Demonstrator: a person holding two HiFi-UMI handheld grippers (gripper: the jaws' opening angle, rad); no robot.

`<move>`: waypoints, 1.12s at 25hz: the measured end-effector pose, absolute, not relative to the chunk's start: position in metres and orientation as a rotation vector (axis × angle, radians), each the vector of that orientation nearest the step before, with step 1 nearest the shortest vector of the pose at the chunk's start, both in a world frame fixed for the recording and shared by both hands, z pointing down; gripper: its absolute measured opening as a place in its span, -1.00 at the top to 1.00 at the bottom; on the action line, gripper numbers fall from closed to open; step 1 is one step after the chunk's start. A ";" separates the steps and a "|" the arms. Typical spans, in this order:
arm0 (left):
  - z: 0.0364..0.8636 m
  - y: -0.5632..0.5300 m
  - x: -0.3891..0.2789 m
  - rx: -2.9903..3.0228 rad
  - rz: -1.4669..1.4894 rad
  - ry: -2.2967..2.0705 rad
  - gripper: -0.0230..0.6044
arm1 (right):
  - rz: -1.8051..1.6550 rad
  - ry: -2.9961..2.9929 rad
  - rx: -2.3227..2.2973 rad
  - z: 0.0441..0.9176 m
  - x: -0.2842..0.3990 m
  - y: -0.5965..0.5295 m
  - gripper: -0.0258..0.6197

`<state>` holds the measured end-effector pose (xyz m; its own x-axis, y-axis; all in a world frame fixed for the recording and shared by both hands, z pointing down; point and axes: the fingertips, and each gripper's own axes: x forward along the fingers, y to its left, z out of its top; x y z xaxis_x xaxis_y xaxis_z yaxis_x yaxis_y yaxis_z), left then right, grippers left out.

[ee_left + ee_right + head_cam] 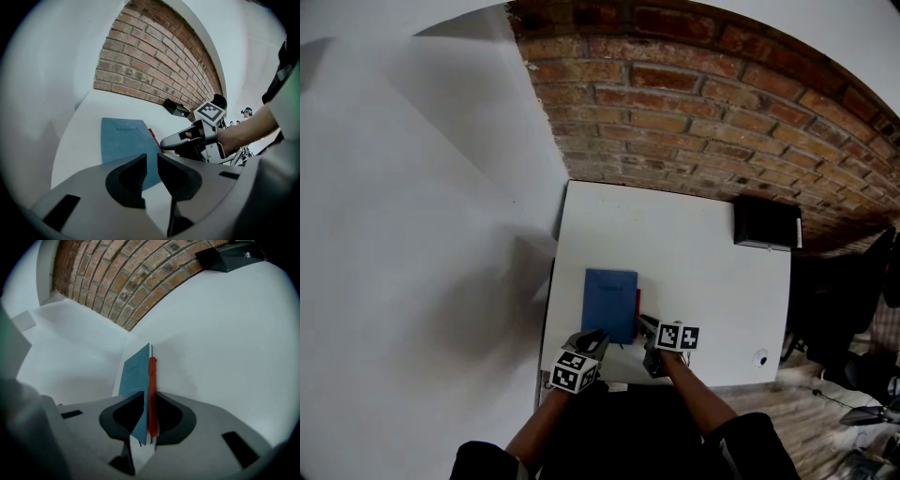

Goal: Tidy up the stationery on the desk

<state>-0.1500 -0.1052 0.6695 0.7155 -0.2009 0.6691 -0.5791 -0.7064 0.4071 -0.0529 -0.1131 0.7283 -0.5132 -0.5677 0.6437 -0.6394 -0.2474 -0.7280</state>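
Blue notebook [610, 302], cover up on white desk [694, 253], slim red thing [637, 302], perhaps a pen, against its right edge

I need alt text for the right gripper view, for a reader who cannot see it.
The right gripper pinches a blue notebook and the red pen beside it, over a white desk with a brick wall behind.

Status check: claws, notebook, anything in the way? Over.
Left claw open, empty. Right claw shut on near corner of blue notebook, red pen pinched alongside. Black box at far right corner, well apart.
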 end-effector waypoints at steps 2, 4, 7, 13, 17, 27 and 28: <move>0.669 -0.105 -0.149 2.307 0.802 -0.582 0.68 | 1.904 -1.878 1.529 0.730 -0.052 -0.113 0.72; 0.669 -0.105 -0.149 2.310 0.804 -0.576 0.68 | 1.894 -1.862 1.548 0.732 -0.049 -0.113 0.72; 0.670 -0.105 -0.152 2.309 0.811 -0.571 0.68 | 1.871 -1.838 1.584 0.733 -0.044 -0.113 0.72; 0.675 -0.103 -0.159 2.292 0.820 -0.567 0.68 | 1.879 -1.822 1.579 0.736 -0.046 -0.114 0.73; 0.676 -0.105 -0.159 2.290 0.820 -0.560 0.68 | 1.898 -1.829 1.573 0.736 -0.050 -0.116 0.73; 0.678 -0.103 -0.162 2.289 0.828 -0.536 0.68 | 2.005 -1.825 1.576 0.737 -0.050 -0.116 0.75; 0.678 -0.104 -0.163 2.288 0.827 -0.536 0.68 | 2.021 -1.823 1.581 0.737 -0.050 -0.116 0.75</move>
